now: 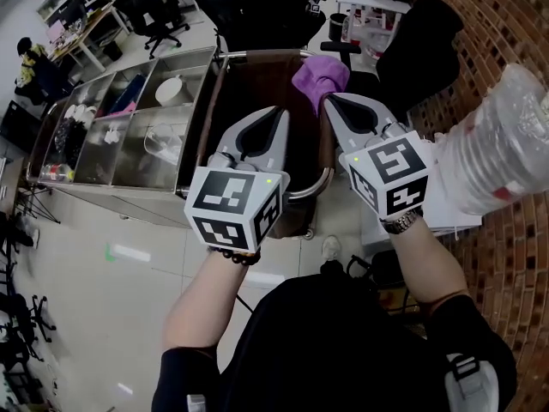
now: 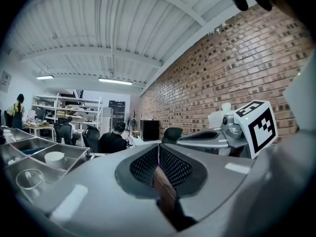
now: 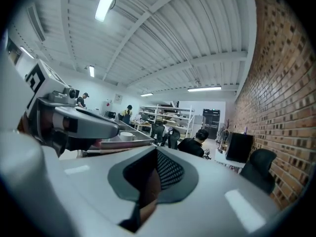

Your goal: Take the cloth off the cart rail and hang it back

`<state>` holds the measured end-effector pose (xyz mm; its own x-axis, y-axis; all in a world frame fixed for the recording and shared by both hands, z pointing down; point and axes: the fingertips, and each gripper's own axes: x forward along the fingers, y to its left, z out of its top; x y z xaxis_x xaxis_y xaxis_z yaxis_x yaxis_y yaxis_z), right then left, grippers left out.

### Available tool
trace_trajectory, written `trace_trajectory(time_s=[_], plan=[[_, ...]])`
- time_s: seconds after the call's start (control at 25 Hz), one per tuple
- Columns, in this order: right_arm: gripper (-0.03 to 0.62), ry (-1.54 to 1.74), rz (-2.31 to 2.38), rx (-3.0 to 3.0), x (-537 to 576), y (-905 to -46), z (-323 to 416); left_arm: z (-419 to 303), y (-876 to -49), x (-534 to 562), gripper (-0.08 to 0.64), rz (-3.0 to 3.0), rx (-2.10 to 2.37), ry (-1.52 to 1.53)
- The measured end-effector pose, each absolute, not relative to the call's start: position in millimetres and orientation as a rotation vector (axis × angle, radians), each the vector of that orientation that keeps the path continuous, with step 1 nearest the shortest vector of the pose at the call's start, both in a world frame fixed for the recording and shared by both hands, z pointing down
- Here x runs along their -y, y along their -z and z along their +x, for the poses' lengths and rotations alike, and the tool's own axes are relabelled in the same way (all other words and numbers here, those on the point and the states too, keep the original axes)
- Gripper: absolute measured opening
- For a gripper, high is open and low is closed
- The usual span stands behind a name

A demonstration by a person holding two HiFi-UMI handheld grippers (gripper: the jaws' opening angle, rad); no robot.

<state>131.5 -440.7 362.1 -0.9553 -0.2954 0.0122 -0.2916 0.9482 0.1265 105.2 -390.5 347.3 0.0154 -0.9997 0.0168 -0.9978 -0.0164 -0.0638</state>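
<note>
The cloth (image 1: 320,75) is a soft, purple, crumpled bundle draped over the far end of the cart's rail (image 1: 310,187), at about 12 to 1 o'clock in the head view. The rail is a shiny, curved metal tube. It runs round a dark brown bin (image 1: 257,84), which sits beside dull steel compartments (image 1: 137,136) at 10 o'clock.

The left tongs (image 1: 276,114) and right tongs (image 1: 328,101) are smooth grey plastic tapering to points. Each carries a white cube printed with black squares. The tip of the right tongs lies just beside the cloth's lower edge; contact cannot be judged.

Only the head view shows the cloth. Each gripper view shows its own tongs (image 2: 158,149) (image 3: 155,152) pressed together along a thin seam, the dotted rubber pads meeting with nothing between them. Those views also show a rough red brick wall (image 2: 222,68), a ribbed white ceiling (image 3: 163,28) and a white cup (image 2: 54,158) in a steel tray.
</note>
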Motion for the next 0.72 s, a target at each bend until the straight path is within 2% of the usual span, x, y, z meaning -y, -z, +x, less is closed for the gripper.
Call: trace_trajectory(time_s=[0.4,0.72], plan=[[0.000,0.265,0.532,3.082,337.4,-344.5,163.5,133.2,-342.2,298.4,-0.003,-2.253,-2.106,0.034],[0.000,0.324,0.535,3.130,309.2,-326.6,190.2,162.0,-335.2,279.3,-0.003,-2.190,-2.054,0.058]])
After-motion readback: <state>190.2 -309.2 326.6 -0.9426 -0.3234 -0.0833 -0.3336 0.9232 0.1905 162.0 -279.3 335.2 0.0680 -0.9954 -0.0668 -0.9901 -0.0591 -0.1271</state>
